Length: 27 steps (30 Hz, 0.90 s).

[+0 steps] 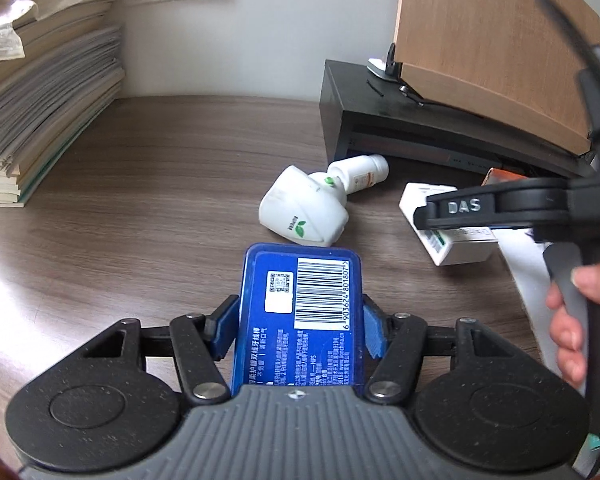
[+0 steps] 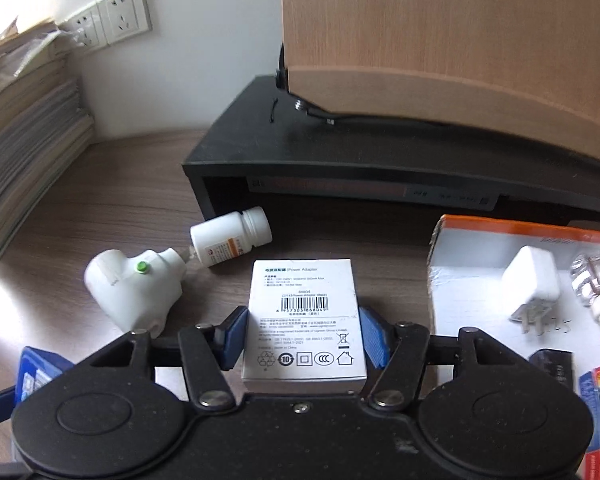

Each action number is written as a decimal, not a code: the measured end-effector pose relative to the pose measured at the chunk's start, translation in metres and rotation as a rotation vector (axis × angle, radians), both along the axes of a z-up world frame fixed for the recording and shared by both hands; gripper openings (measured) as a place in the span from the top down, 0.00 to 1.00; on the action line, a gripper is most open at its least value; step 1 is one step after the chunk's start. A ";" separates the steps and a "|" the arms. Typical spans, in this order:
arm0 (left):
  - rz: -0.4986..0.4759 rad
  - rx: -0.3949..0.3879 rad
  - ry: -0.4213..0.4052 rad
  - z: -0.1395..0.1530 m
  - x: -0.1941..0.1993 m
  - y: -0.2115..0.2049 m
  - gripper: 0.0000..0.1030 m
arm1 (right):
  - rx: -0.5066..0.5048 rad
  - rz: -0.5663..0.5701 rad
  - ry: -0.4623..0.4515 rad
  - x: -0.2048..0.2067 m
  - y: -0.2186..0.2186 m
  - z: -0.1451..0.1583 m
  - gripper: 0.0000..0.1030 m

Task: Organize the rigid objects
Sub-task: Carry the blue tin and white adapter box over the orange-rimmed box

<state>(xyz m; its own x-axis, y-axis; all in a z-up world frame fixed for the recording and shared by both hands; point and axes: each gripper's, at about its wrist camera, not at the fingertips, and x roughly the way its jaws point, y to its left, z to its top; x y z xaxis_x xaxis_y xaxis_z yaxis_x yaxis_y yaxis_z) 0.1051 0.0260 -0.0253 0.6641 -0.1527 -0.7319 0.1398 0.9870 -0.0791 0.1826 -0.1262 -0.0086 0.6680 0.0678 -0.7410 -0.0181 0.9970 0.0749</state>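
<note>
My left gripper (image 1: 300,332) is shut on a blue flat box (image 1: 300,312) with a barcode label, its blue pads pressing both long sides above the wooden desk. My right gripper (image 2: 304,338) is shut on a white power adapter box (image 2: 304,320), label up, with a pad against each side. In the left wrist view that white box (image 1: 460,248) sits at the right under a black finger (image 1: 460,208) of the right gripper, with a person's hand (image 1: 580,288) on its handle. The blue box (image 2: 36,376) shows at the lower left of the right wrist view.
A white plug-shaped device (image 2: 132,284) and a tipped white pill bottle (image 2: 228,240) lie in front of a black monitor stand (image 2: 340,152). At right, an orange-rimmed white tray (image 2: 440,264) holds a white charger (image 2: 532,276). A tall paper stack (image 1: 40,100) fills the left.
</note>
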 end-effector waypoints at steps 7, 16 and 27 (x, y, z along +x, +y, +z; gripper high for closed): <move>-0.038 -0.014 -0.031 0.018 -0.017 -0.036 0.40 | 0.023 0.007 -0.102 -0.062 -0.029 0.039 0.31; -0.115 -0.053 -0.054 0.035 -0.049 -0.111 0.40 | 0.010 -0.115 -0.153 -0.140 -0.115 0.065 0.31; -0.162 -0.053 -0.070 0.041 -0.076 -0.185 0.40 | 0.034 -0.222 -0.160 -0.205 -0.200 0.071 0.31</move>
<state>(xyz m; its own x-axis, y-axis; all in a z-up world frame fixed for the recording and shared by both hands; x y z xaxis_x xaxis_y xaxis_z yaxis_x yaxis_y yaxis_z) 0.0292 -0.1589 0.0153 0.6763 -0.2992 -0.6731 0.3037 0.9458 -0.1151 -0.0227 -0.3258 0.0620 0.7777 -0.0703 -0.6247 0.1866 0.9748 0.1226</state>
